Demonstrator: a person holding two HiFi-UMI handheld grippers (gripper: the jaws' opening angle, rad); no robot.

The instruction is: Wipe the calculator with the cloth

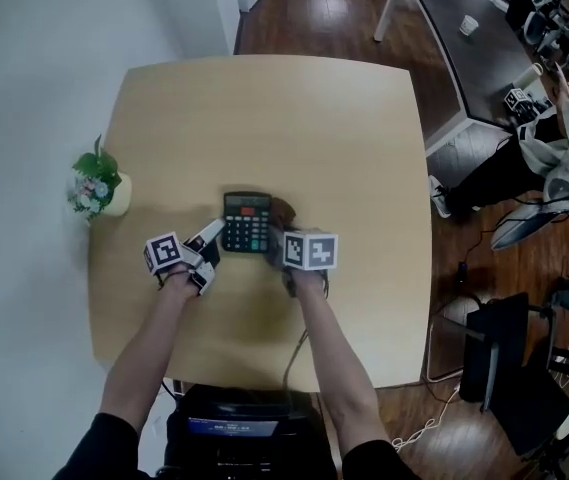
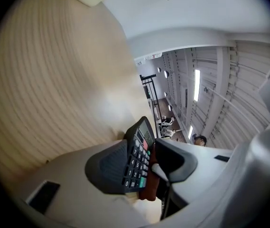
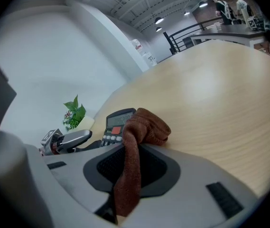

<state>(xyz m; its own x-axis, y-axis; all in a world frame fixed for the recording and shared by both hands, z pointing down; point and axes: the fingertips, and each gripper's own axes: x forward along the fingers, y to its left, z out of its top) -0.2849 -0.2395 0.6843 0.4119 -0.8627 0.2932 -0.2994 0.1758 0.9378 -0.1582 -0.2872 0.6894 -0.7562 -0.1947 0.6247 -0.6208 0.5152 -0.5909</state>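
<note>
- At the far left edge of the pale wooden desk stands a small green plant in a cream pot. It is well apart from the work and in nobody's way.
- My left gripper sits at the near left corner of the black plastic calculator. Its fingers are fairly wide, with that corner between them. One pad lies against the keypad side and the other shows a gap, so I read this as bracing rather than a firm clamp. I judge it is there to stop the calculator from skating when the wipe pushes on it.
- The calculator lies flat near the desk's middle, display end away from me, directly between my two grippers.
- The rust-brown towelling cloth is pinched in the closed fingers of my right gripper. A bunched end sticks out past the tips to serve as the wiping pad. It rests at the calculator's right edge, but I cannot tell whether it is pressing on the keys yet.
</note>
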